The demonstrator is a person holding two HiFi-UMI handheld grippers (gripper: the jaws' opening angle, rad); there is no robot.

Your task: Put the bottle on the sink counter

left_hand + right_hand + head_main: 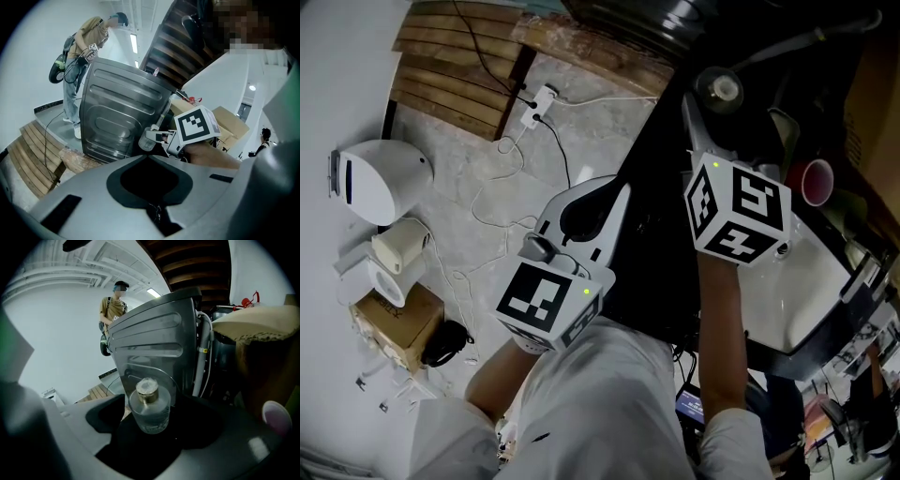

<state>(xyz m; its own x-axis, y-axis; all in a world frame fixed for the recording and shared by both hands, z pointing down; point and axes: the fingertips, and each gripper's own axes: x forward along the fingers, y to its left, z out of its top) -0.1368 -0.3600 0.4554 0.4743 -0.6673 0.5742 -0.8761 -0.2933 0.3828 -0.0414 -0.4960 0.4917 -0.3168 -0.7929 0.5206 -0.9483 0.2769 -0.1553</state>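
The bottle (149, 408) is a short, round piece of clear glass with a brassy cap that has a pale top. It sits clamped in the right claw (155, 420), the dark jaws pressing its body from either side. It is held up off any surface and stands roughly upright in the right gripper view. In the left gripper view it shows as a small pale shape at the tip of the right gripper. The left claw (146, 155) has its jaws brought together at the tips, with only a dark hollow behind them and nothing inside.

Just behind the bottle rises a ribbed grey metal panel (154, 341). A pink cup (276, 417) stands off to the right. In the head view this cup lies beside a white sink basin (802, 286) set in a dark desk.

Below the left gripper spreads a grey concrete floor (478, 178), crossed by thin white cables. A power strip (538, 103) lies near a slatted wooden pallet (455, 80). A rounded white appliance (380, 183) and a cardboard box (394, 319) sit at the left. A person (111, 315) stands in the background against a white wall.
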